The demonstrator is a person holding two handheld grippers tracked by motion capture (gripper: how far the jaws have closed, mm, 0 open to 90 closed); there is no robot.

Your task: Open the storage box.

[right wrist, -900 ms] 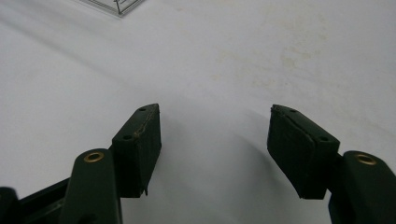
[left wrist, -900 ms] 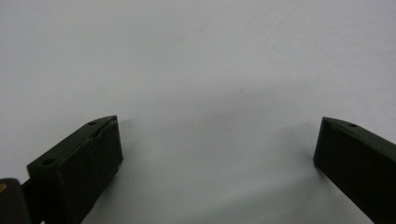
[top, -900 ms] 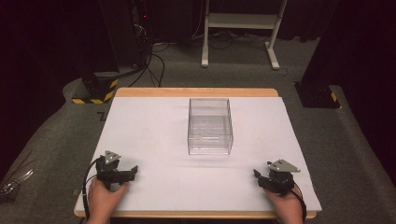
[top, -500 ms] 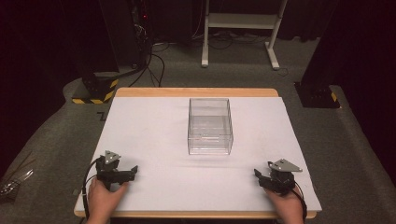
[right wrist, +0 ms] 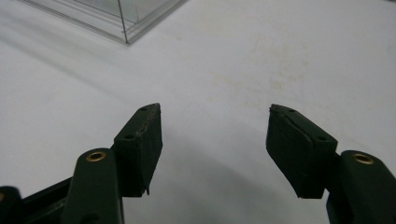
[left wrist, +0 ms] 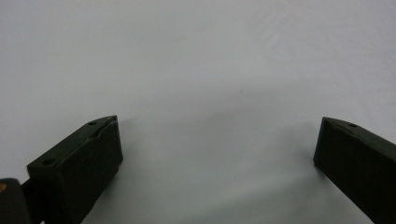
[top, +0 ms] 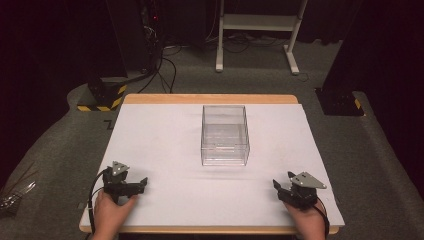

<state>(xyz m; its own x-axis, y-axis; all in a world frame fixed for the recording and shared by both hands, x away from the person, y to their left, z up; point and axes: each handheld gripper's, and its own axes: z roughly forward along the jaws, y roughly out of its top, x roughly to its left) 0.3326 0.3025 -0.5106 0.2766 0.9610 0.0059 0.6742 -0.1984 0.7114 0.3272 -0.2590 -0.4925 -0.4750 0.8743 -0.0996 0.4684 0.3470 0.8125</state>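
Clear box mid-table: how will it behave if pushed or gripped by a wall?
The clear box looks thin-walled and empty, so probably light and rigid. It would likely slide on the smooth white table cover rather than tip. Glossy walls may slip between flat pads.

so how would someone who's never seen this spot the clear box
Find the white-covered table with a wooden edge. The clear box stands at its middle, ahead of both hands. It is a see-through, open-topped rectangular box, the one thing standing on the sheet besides the grippers.
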